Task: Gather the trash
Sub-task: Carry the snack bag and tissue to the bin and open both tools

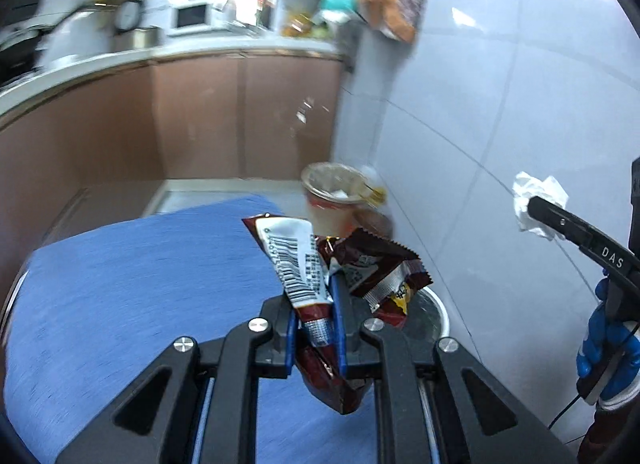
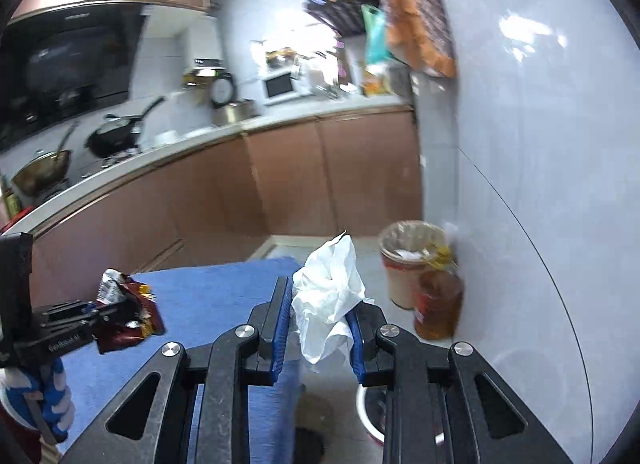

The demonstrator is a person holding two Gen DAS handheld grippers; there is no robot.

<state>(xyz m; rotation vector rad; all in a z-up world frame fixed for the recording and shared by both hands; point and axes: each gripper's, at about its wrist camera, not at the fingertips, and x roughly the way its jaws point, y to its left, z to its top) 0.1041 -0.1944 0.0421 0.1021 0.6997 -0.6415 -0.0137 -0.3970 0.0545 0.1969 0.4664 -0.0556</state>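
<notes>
Above the blue table (image 1: pixel 120 284), near its far edge, both grippers loaded and clear of the surface. Ahead on the floor against the wall (image 2: pixel 520 183): lined bin (image 2: pixel 412 260), with an amber bottle (image 2: pixel 438 304) just beside it. Below the table edge, a white-rimmed round container (image 1: pixel 438 310), purpose not identifiable. Risk one: wrapper loss from the left gripper (image 1: pixel 314 328). Cause: hold on a narrow band of slick foil, most of the wrappers (image 1: pixel 360 264) projecting above and hanging below the fingers, a second brown wrapper possibly only wedged rather than clamped. Risk two: tissue shedding from the right gripper (image 2: pixel 320 328). Cause: soft, crumpled tissue (image 2: pixel 328 292) pinched loosely, bulk of it free above the pads. Risk three: contact with the bottle on approach to the bin, given the close spacing. Risk four: misjudged release, since motion blur in both views degrades position cues. Left fingers (image 1: pixel 338 324): nearly closed, narrow gap, clamped on the wrappers. Right fingers (image 2: pixel 280 320): partly closed, wider gap, gripping the tissue between the blue pads.
</notes>
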